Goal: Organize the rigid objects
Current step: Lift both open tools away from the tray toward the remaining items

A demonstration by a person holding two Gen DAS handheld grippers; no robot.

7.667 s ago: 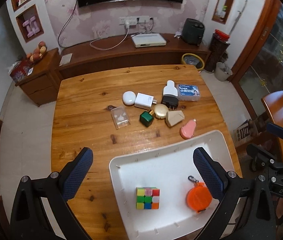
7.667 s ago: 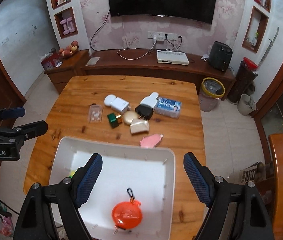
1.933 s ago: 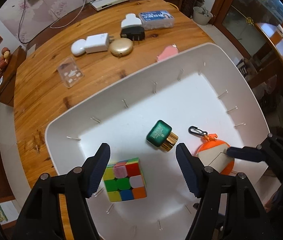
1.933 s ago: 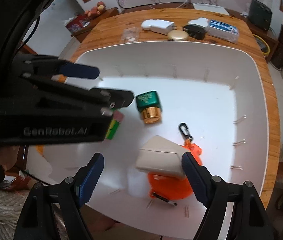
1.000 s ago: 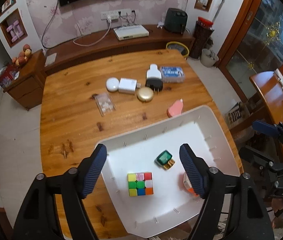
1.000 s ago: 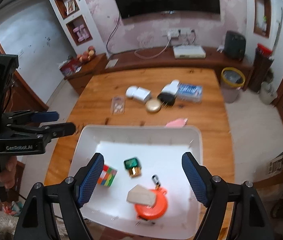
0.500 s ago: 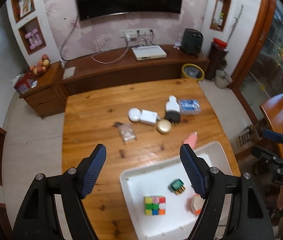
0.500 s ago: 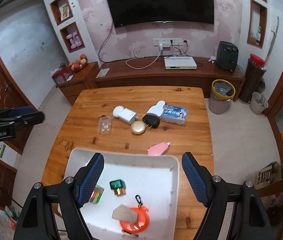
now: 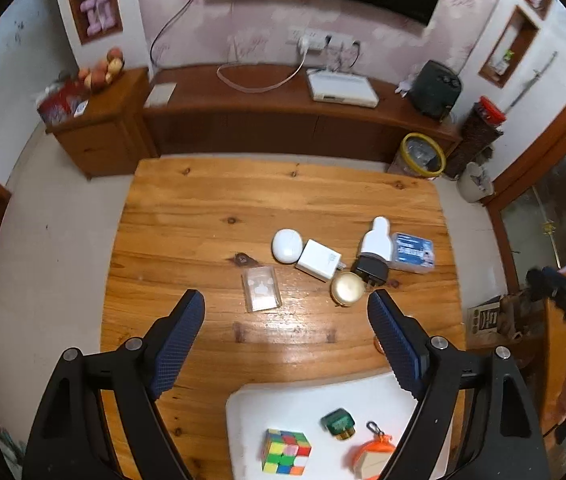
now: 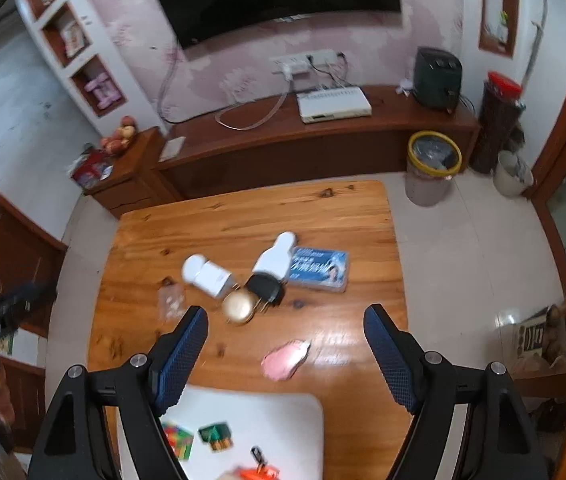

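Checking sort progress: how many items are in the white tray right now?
4, all at the near end of the white tray: cube, green bottle, orange round case, beige piece on top of it. The gripper fingers may hide more.

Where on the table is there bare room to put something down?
The far half of the wooden table is bare, as is the left strip beside the clear case. It is crowded around the gold compact, the chargers and the blue box. The white tray still has room along its far edge.

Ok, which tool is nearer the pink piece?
Right. The pink piece lies between the right tool's fingers; for the left tool it peeks out beside one finger.
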